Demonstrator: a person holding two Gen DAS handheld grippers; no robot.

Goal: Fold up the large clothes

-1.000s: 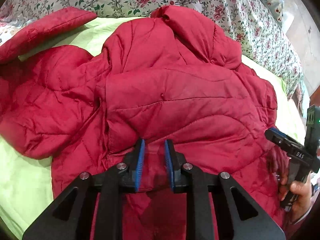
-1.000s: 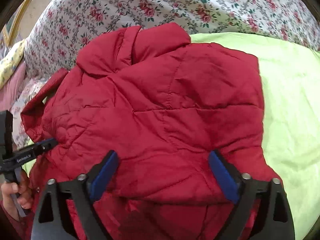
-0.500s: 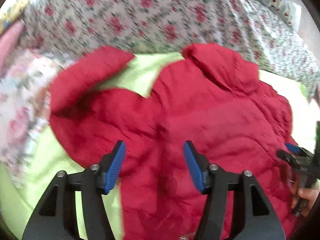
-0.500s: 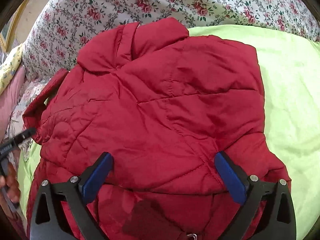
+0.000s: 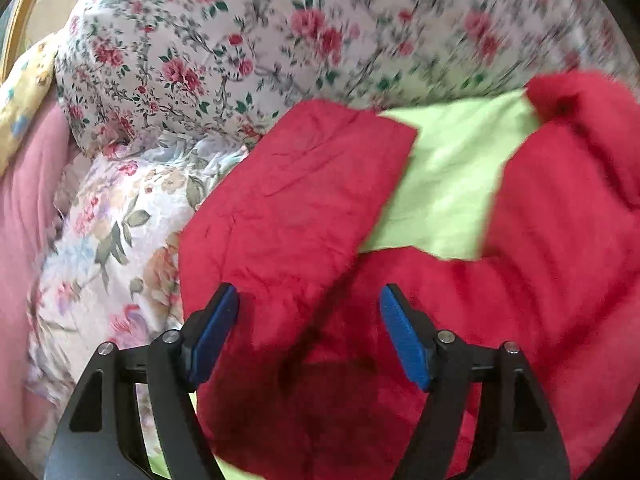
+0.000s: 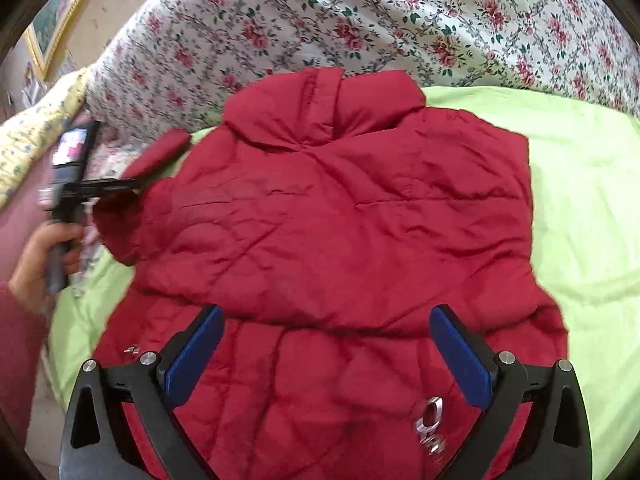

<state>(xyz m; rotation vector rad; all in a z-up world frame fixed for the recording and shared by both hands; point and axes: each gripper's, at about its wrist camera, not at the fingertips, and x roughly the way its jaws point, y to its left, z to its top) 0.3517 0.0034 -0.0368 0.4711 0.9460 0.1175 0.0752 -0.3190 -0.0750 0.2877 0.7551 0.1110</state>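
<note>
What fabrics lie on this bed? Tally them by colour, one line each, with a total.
Red: 1, the padded jacket
Lime green: 1, the sheet
White with rose print: 1, the quilt
Pale floral: 1, the pillow
Yellow floral: 1, the cloth
Pink: 1, the blanket
Total: 6

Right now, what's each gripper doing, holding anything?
Left gripper: jaws opening, nothing gripped, above the red jacket.
Right gripper: open, empty, over the jacket.

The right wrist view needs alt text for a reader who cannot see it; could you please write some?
A red quilted puffer jacket lies spread on a lime-green sheet, collar toward a rose-print floral bedcover. The right gripper hovers open above its hem, and at left a hand holds the left gripper near one sleeve.
</note>
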